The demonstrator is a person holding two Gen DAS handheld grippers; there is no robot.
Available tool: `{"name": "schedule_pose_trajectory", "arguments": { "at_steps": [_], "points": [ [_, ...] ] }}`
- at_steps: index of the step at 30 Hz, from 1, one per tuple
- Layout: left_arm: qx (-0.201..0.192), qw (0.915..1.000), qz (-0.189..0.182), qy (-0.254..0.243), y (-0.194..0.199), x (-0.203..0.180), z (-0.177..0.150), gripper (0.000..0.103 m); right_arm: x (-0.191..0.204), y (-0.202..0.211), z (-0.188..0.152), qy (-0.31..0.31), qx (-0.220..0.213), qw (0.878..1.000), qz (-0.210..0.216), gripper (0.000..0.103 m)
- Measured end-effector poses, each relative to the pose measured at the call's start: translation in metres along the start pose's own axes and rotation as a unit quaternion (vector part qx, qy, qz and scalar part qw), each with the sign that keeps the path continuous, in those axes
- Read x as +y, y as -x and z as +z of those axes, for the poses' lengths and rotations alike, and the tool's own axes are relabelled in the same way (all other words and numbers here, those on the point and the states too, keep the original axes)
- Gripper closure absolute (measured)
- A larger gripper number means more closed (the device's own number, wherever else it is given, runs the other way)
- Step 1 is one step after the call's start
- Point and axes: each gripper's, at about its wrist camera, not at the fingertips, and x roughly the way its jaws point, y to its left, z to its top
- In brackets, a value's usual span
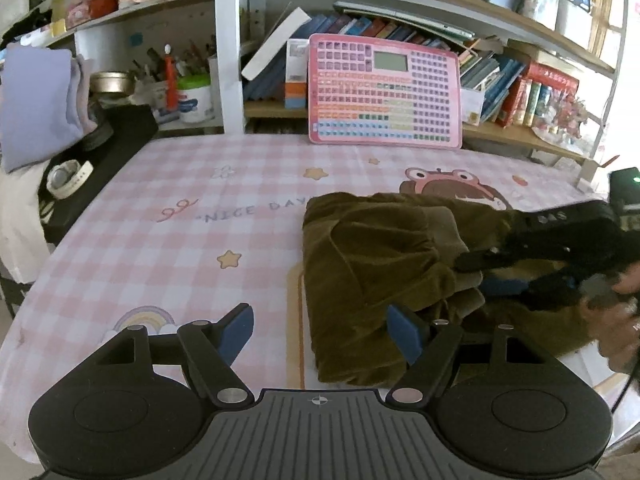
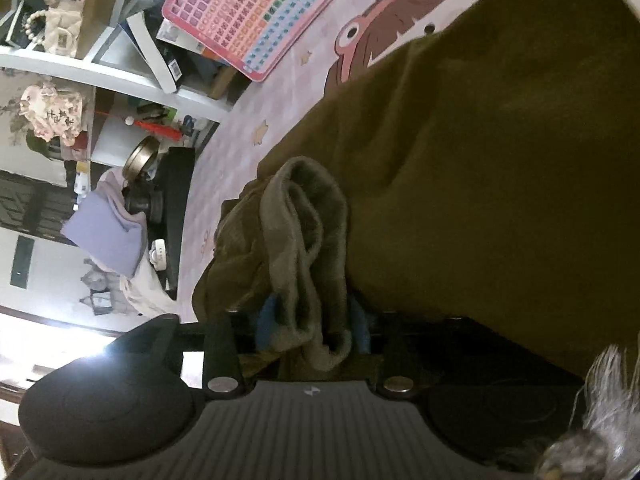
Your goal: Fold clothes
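While right tongs pinch grey lining fold, left tongs hang spread, empty, beside garment at 3 o'clock on counter. Risk, judged: thick bunched fold slips from pads, undoing fold; unpinned near edge drags.

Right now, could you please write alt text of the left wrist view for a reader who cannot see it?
An open left hand-held gripper hovers at the near edge of a folded olive-brown fleece garment on a pink checked tablecloth. The right hand-held gripper pinches the garment from the right.
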Motion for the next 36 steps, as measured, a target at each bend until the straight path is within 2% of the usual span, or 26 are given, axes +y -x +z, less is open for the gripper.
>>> {"name": "schedule_pose_trajectory", "arguments": {
  "at_steps": [3,6,8,11,14,18,22,24,28,36],
  "points": [
    [-0.005,0.9999,-0.013,-0.001,-0.001,0.001,0.001,0.027,0.001,0.014,-0.011,0.024,-0.009,1.000,-0.016,0.059],
    [-0.008,0.9993,-0.034,-0.012,-0.003,0.000,0.003,0.027,0.012,0.030,-0.025,0.082,-0.029,0.995,-0.048,0.055],
    [-0.009,0.9986,-0.048,-0.021,-0.005,-0.002,0.004,0.027,0.022,0.039,-0.037,0.138,-0.050,0.986,-0.079,0.053],
    [-0.006,0.9968,-0.067,-0.042,-0.009,-0.009,0.006,0.027,0.038,0.049,-0.058,0.220,-0.082,0.963,-0.131,0.049],
    [-0.002,0.9943,-0.083,-0.067,-0.013,-0.015,0.007,0.027,0.041,0.057,-0.077,0.250,-0.106,0.946,-0.175,0.045],
    [0.007,0.9904,-0.098,-0.097,-0.017,-0.025,0.002,0.027,0.040,0.067,-0.092,0.239,-0.134,0.936,-0.222,0.039],
    [0.018,0.9863,-0.110,-0.121,-0.020,-0.031,-0.005,0.027,0.044,0.076,-0.109,0.237,-0.164,0.917,-0.277,0.033],
    [0.021,0.9849,-0.113,-0.130,-0.021,-0.031,-0.008,0.027,0.048,0.079,-0.118,0.240,-0.176,0.906,-0.300,0.025],
    [0.020,0.9824,-0.121,-0.141,-0.020,-0.030,-0.012,0.020,0.051,0.086,-0.133,0.232,-0.199,0.891,-0.337,0.024],
    [0.024,0.9786,-0.132,-0.156,-0.020,-0.033,-0.018,0.020,0.048,0.090,-0.155,0.206,-0.197,0.885,-0.368,0.023]
  ]
}}
